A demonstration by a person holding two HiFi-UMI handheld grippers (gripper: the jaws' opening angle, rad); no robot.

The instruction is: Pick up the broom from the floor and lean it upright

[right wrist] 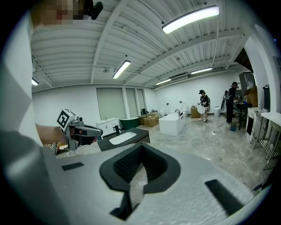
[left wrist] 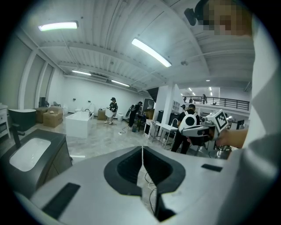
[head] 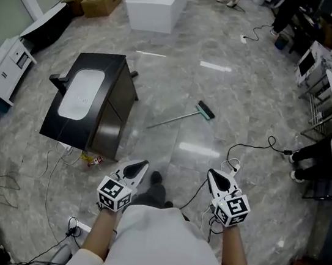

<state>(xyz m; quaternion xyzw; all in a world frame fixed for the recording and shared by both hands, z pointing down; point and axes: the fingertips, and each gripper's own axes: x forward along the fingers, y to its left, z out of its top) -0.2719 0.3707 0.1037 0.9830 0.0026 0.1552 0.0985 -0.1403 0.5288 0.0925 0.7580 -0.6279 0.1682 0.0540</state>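
The broom (head: 184, 116) lies flat on the grey marble floor (head: 254, 80), well ahead of the person. Its green-edged head points to the upper right and its thin handle runs down-left toward the dark vanity cabinet (head: 116, 72), without touching it. Both tools hang low in front of the body and well short of the broom. The left hand-held gripper (head: 141, 167) is clenched, its dark pads meeting in a thin seam with nothing between them. The right hand-held gripper (head: 214, 176) is clenched and empty as well. The step in hand looks like the approach, so the pickup itself is not yet begun. To do it well, the jaws of whichever tool takes the handle need to be spread before it comes down. They should then straddle the shaft across its width, not along it, because a thin round rod on polished stone will likely roll or skid if nudged from one side. A grasp somewhere past the middle, toward the head, should keep the heavy end from swinging as it lifts. The other tool could take the free end of the handle and guide it upright. The black cable (head: 238, 147) loops on the floor near the right side and is worth stepping round. The cabinet's side seems the nearest surface to lean the broom against.
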